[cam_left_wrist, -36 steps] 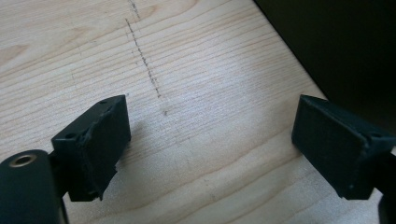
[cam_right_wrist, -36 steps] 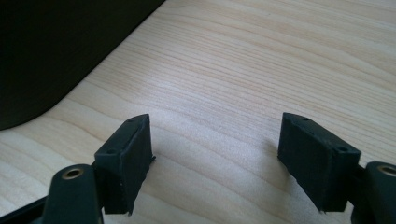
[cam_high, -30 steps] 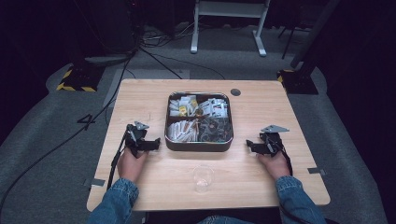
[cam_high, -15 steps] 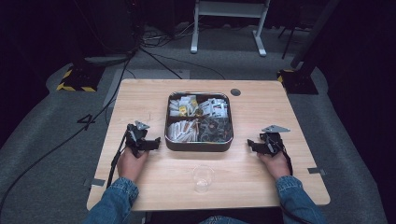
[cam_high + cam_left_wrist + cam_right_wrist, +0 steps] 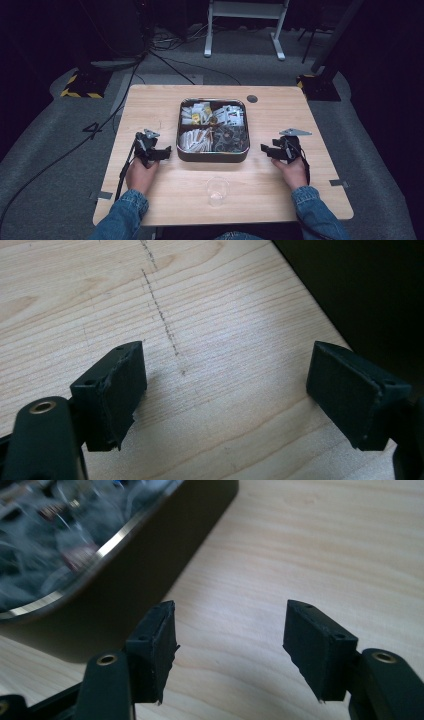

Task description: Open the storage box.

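Note:
A dark square tray point(image 5: 212, 156) with a metal rim stands mid-table, packed with several small packets and tangled parts. My left gripper point(image 5: 165, 152) rests on the wood just left of the tray, held by a hand, its jaws pointing at the tray wall. In the left gripper view it point(image 5: 225, 390) is open over bare wood, with the tray's dark wall point(image 5: 360, 290) at the upper right. My right gripper point(image 5: 264, 149) sits right of the tray, facing it. In the right gripper view it point(image 5: 230, 645) is open and holds nothing, with the tray point(image 5: 125, 580) at the upper left.
A clear plastic cup point(image 5: 217, 190) stands near the table's front edge, between the two forearms. A round dark grommet point(image 5: 252, 99) sits at the back right of the tabletop. Cables and a white stand base point(image 5: 244, 20) lie on the floor beyond the table.

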`<control>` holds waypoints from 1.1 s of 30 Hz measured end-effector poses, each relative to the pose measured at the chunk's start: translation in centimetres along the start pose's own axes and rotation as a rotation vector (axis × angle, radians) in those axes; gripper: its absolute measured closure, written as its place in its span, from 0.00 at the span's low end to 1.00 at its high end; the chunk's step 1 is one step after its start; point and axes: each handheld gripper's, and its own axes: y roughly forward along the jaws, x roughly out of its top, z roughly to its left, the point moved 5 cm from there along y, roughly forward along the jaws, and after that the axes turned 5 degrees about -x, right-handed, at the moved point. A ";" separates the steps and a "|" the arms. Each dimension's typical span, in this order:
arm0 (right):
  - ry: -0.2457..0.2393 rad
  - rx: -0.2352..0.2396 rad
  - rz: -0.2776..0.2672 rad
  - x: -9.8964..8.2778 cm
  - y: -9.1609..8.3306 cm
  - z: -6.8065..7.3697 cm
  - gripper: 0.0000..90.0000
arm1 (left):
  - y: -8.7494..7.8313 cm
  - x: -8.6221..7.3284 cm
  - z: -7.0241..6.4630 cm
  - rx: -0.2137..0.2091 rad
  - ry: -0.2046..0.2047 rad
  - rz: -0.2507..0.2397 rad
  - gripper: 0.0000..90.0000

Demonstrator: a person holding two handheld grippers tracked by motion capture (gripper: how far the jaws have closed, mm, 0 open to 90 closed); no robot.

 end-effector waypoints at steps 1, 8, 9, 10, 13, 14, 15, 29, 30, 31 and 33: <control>-0.003 0.004 -0.008 0.4 -0.2 0.2 0.42 | 0.0 0.0 0.0 0.000 -0.001 0.000 0.19; 0.000 0.042 -0.032 2.8 -0.8 1.3 0.37 | 0.0 0.0 -0.3 0.005 -0.008 -0.001 0.19; 0.000 0.058 -0.031 3.1 -0.8 1.5 0.34 | 0.0 -0.1 -0.3 0.008 -0.011 -0.001 0.19; -0.006 0.084 -0.016 3.7 -0.6 2.1 0.32 | 0.0 -0.1 -0.3 0.009 -0.014 -0.001 0.18; -0.021 0.090 -0.009 4.2 -0.5 2.8 0.32 | 0.0 -0.1 -0.3 0.011 -0.018 -0.001 0.18; -0.032 0.093 -0.016 4.6 -0.5 3.2 0.33 | 0.0 0.0 -0.3 0.012 -0.020 0.000 0.18; -0.041 0.097 -0.020 4.9 -0.5 3.5 0.33 | 0.1 0.0 -0.3 0.014 -0.023 -0.003 0.18; -0.088 0.125 0.011 9.8 1.9 8.4 0.36 | 0.1 0.1 -0.2 -0.001 -0.005 0.003 0.17; -0.088 0.125 0.011 9.8 1.9 8.4 0.36 | 0.1 0.1 -0.2 -0.001 -0.005 0.003 0.17; -0.092 0.125 0.012 10.1 2.1 8.7 0.36 | 0.1 0.0 -0.2 -0.003 -0.004 0.004 0.17; -0.109 0.124 0.009 10.8 2.7 9.5 0.36 | 0.1 0.0 -0.2 -0.002 -0.003 0.002 0.17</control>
